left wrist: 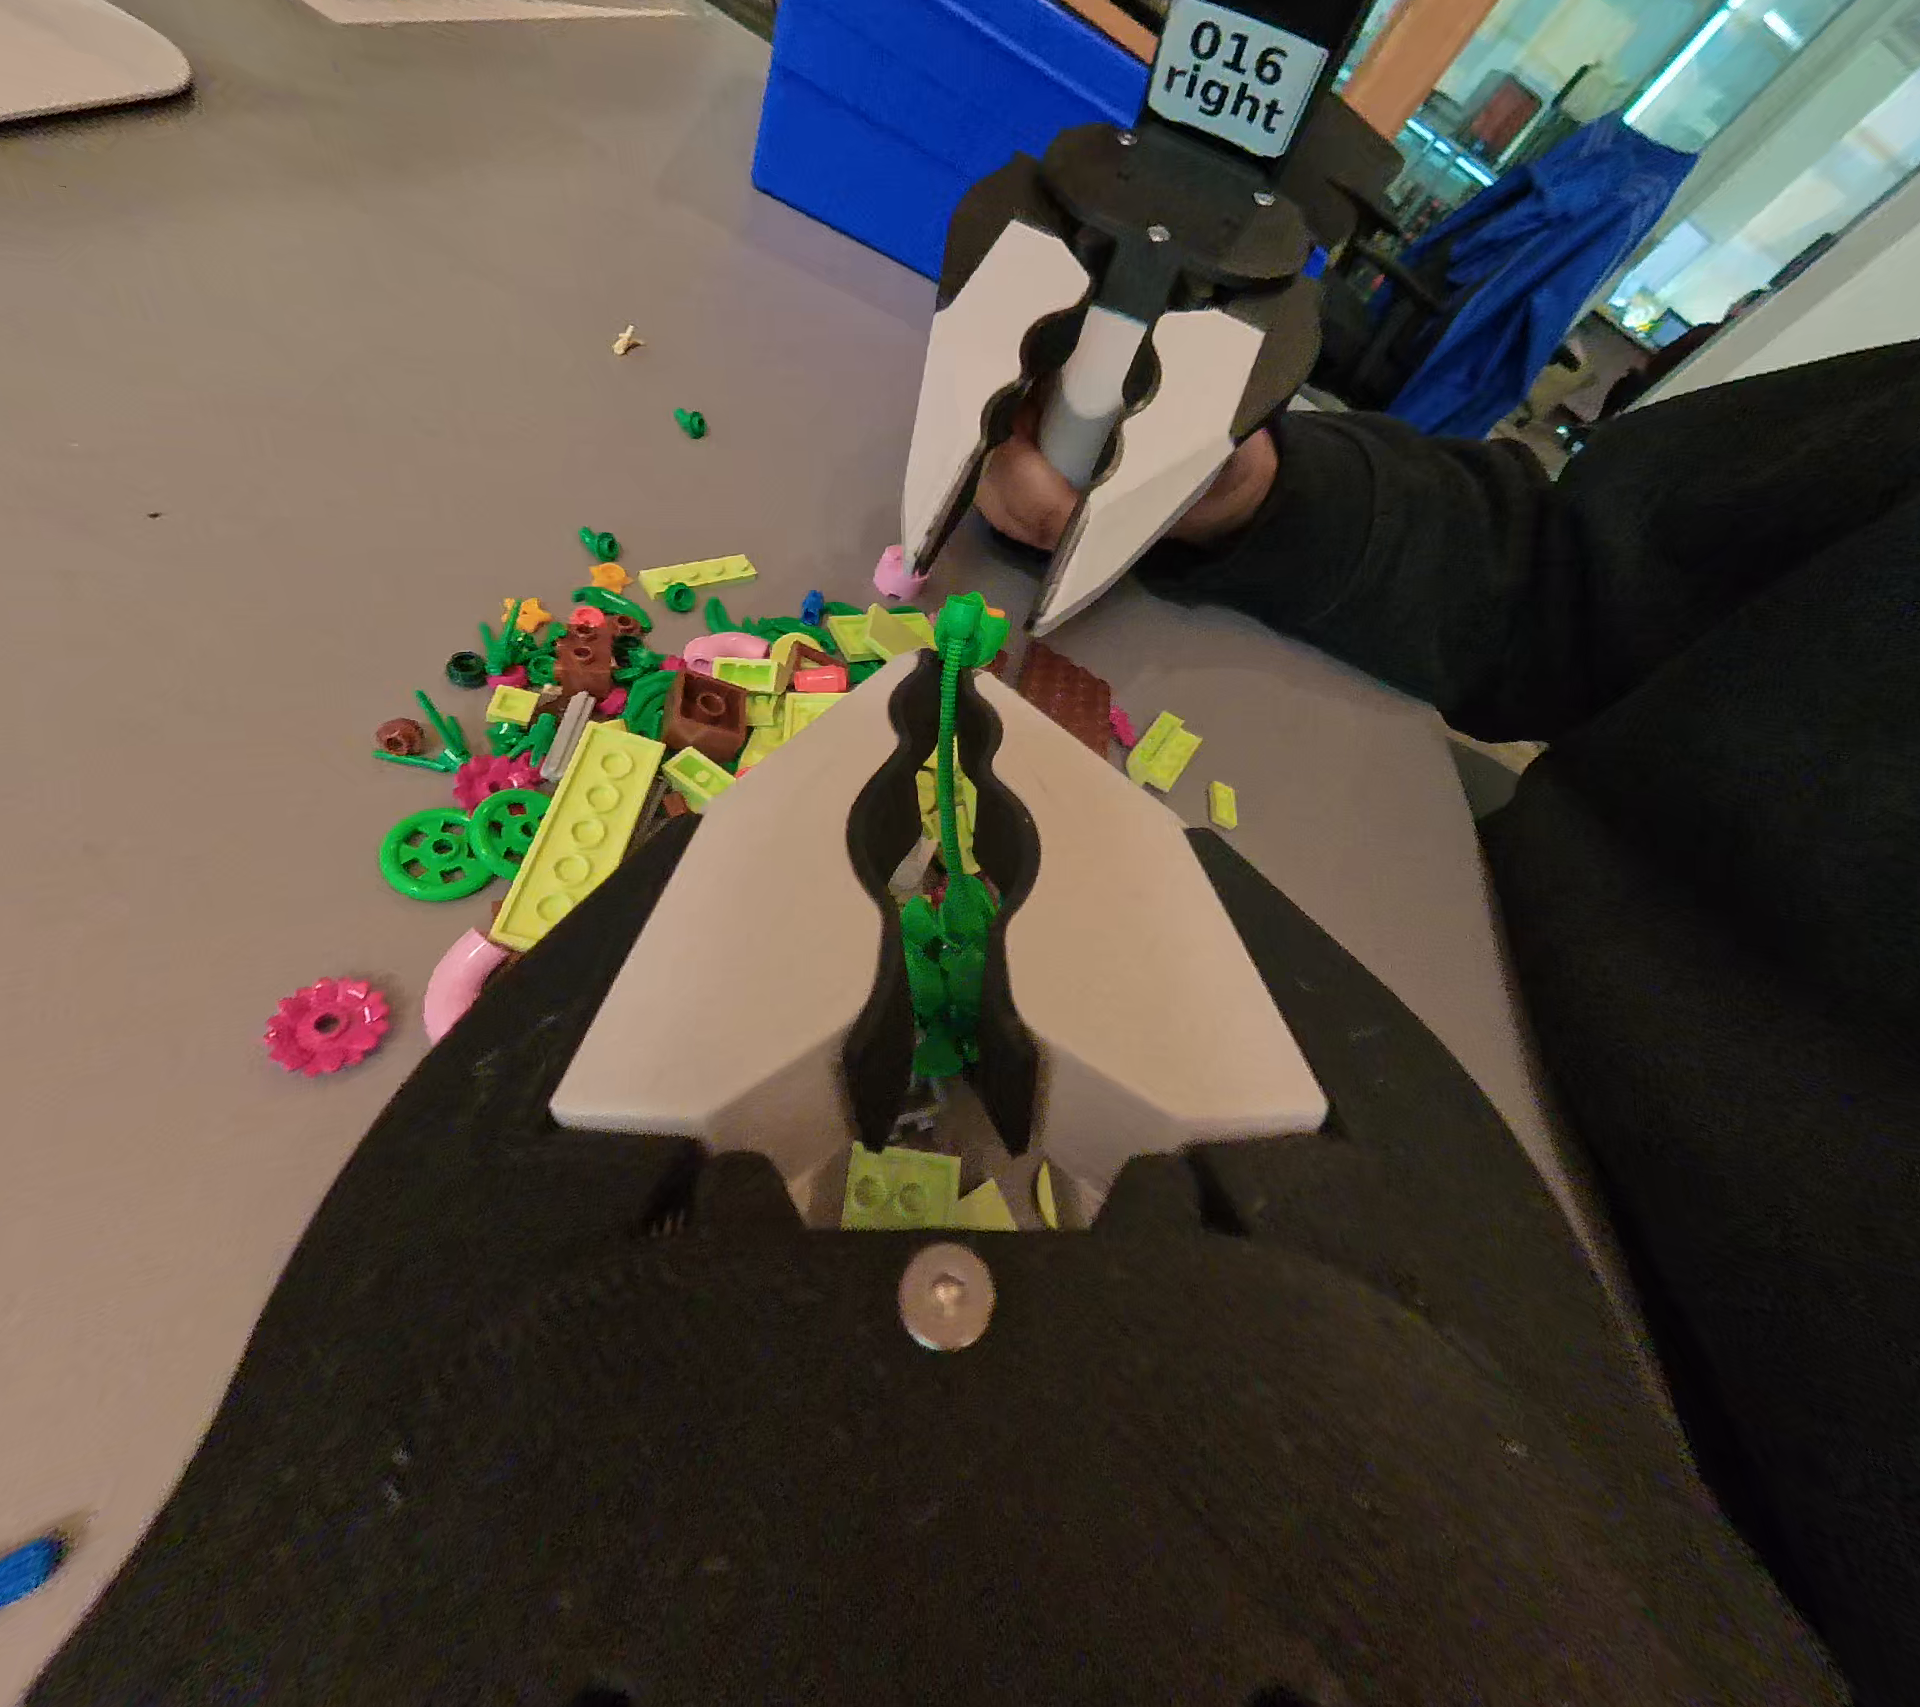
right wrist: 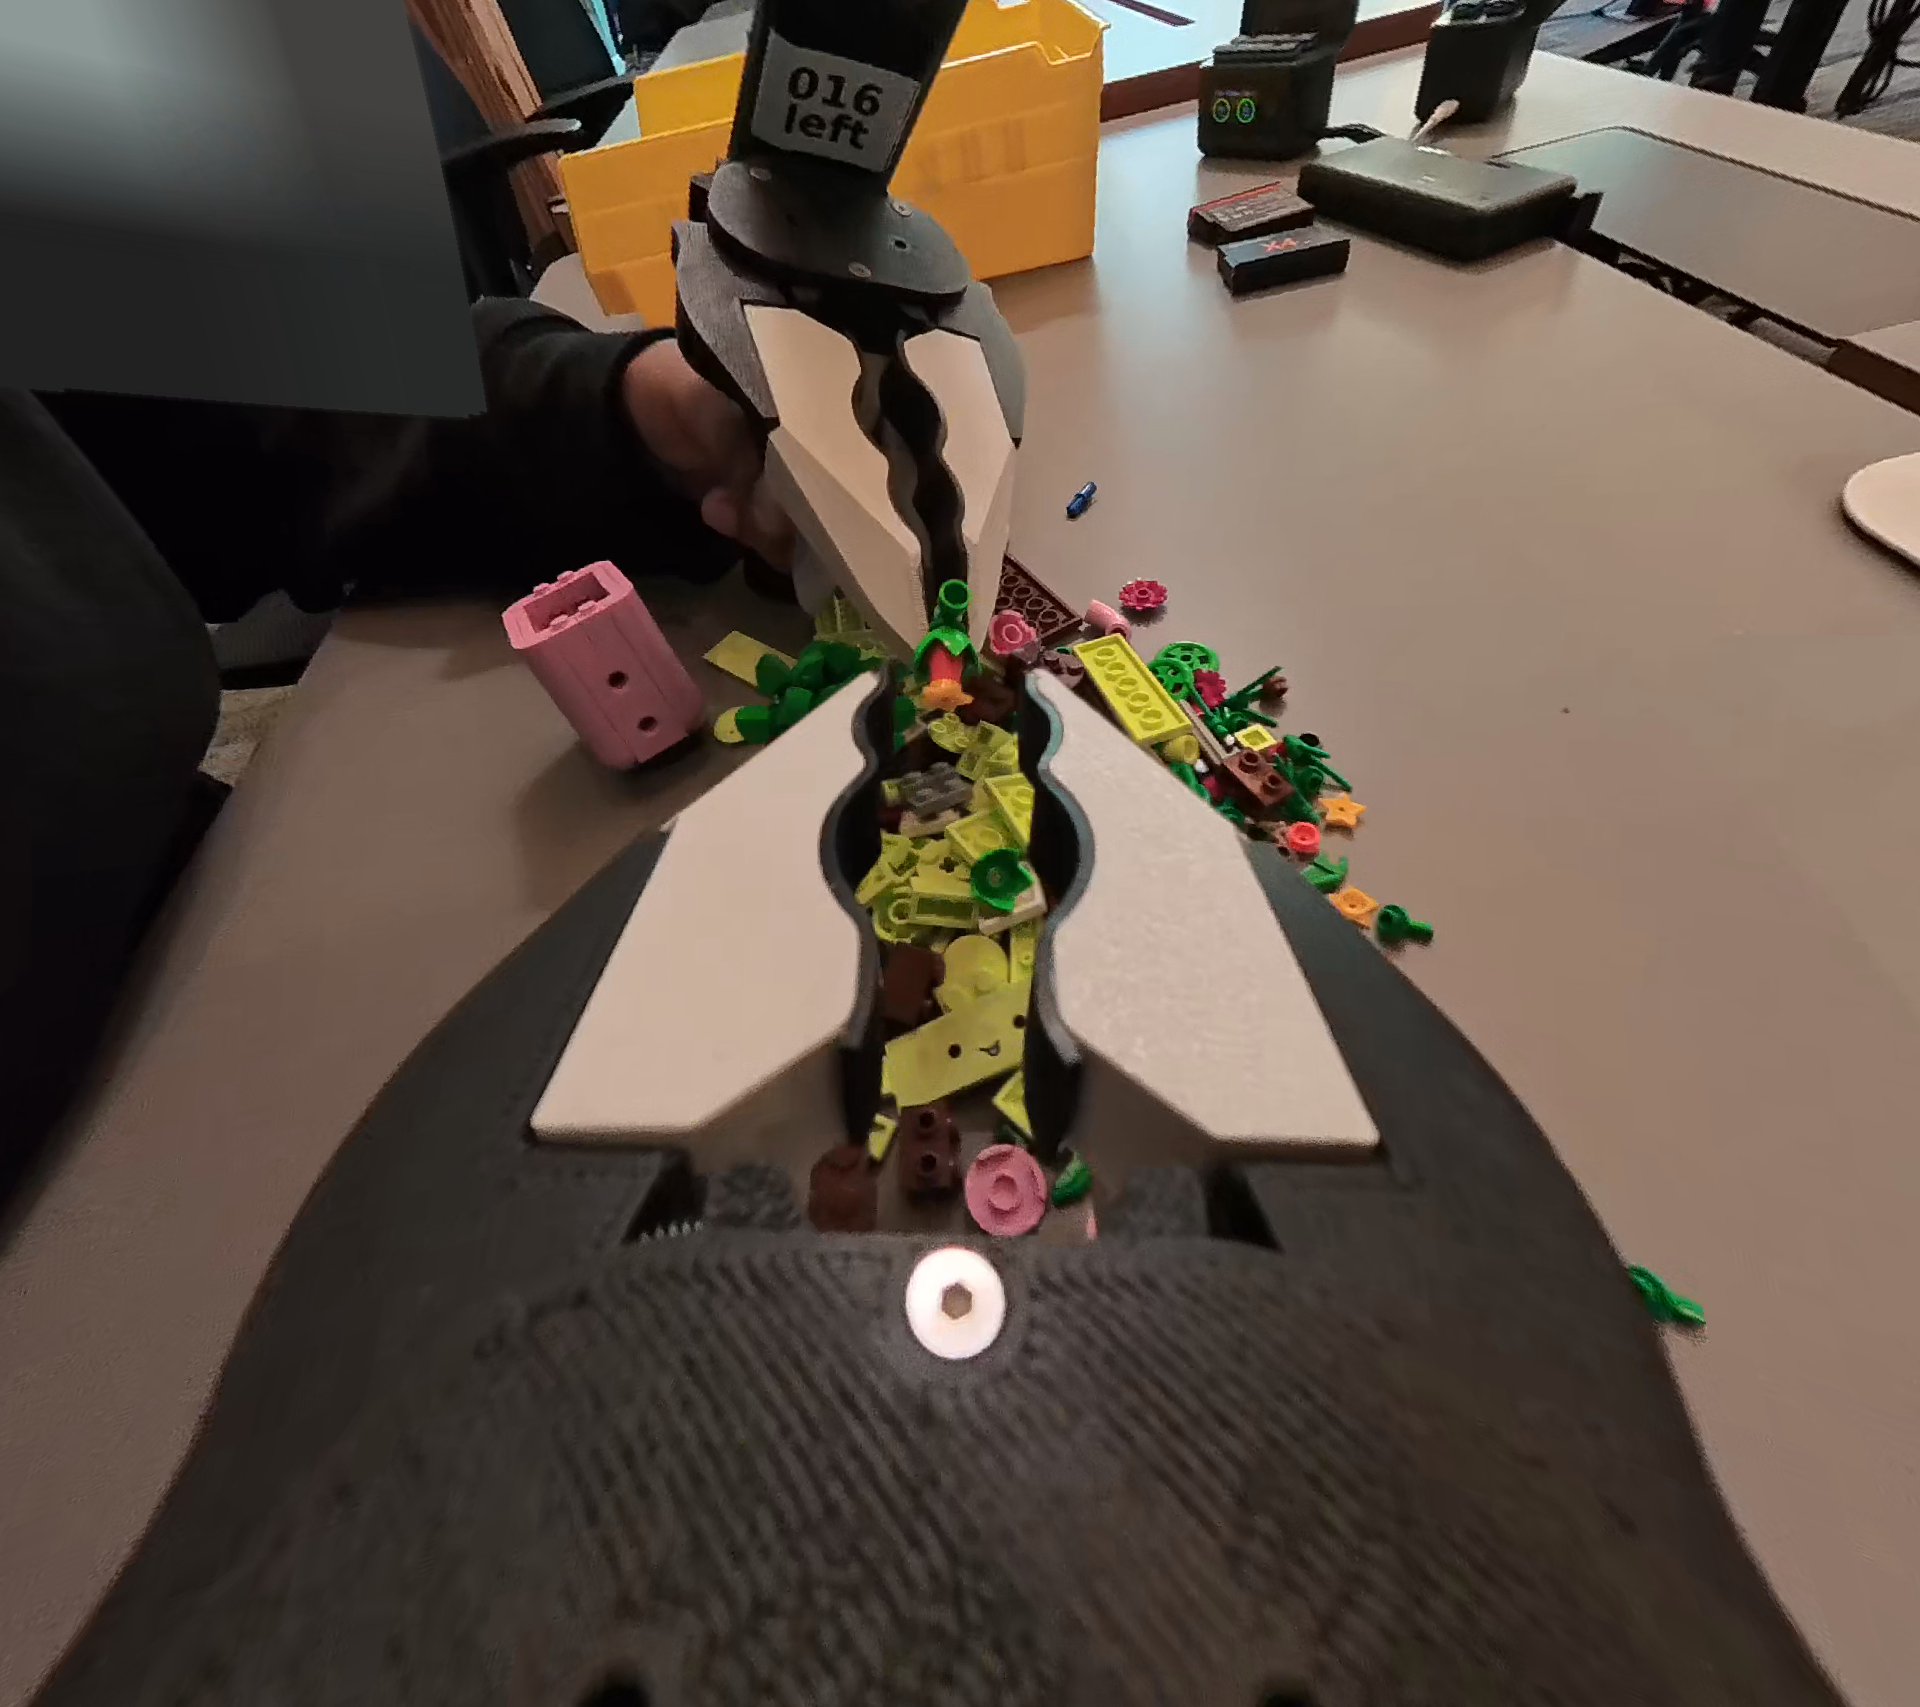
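In the left wrist view, the left claw [left wrist: 948, 670] is closed to a thin slit on a green plant stem [left wrist: 948, 784], a flexible ridged piece with a green bud at the tip. The stem runs along the gap between the two fingers, and its top sticks out beyond the tips. Below lies a pile of small building bricks [left wrist: 623, 722] on the grey table [left wrist: 260, 410]: lime plates, brown blocks, green wheels [left wrist: 436, 852] and a magenta gear flower [left wrist: 325, 1023] lying apart. The right claw [left wrist: 977, 592] stands opposite, tips down near the table, with a clear gap between them and nothing inside. A blue bin [left wrist: 914, 78] stands behind it.

In the right wrist view, the right claw [right wrist: 954, 691] hangs over the same pile, half open and empty, and the bricks show through the gap. The left claw [right wrist: 940, 618] is just beyond, with the green bud [right wrist: 951, 608] at its tips. A pink hollow block [right wrist: 603, 665] stands to the side, and a yellow bin [right wrist: 997, 140] is farther back.
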Demonstrator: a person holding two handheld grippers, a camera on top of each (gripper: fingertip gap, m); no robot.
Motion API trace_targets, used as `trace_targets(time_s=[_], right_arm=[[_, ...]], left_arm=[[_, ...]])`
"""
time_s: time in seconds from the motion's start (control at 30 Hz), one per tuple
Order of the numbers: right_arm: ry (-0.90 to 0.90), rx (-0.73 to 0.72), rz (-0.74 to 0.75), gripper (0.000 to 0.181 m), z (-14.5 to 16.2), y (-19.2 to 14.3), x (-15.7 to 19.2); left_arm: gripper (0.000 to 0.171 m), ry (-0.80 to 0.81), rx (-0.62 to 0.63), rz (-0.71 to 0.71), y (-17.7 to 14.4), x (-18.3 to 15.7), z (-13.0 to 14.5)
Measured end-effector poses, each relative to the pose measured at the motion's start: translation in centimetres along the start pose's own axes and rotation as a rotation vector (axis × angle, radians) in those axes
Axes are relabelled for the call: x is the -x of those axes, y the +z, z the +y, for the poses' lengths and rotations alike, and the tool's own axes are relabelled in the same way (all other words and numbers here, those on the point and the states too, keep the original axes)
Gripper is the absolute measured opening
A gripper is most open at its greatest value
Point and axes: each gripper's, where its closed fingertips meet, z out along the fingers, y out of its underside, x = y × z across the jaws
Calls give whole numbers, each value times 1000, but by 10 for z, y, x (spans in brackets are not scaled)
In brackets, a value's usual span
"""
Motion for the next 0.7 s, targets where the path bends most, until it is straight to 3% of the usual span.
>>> trace_targets(time_s=[0.17, 0.7], right_arm=[[-26, -4, 11, 8, -1, 3, 3], [-11, 5, -16, 2, 0, 2, 6]], left_arm=[[0, -10, -5, 21, 0, -2, 0], [0, -8, 4, 36, 3, -5, 1]])
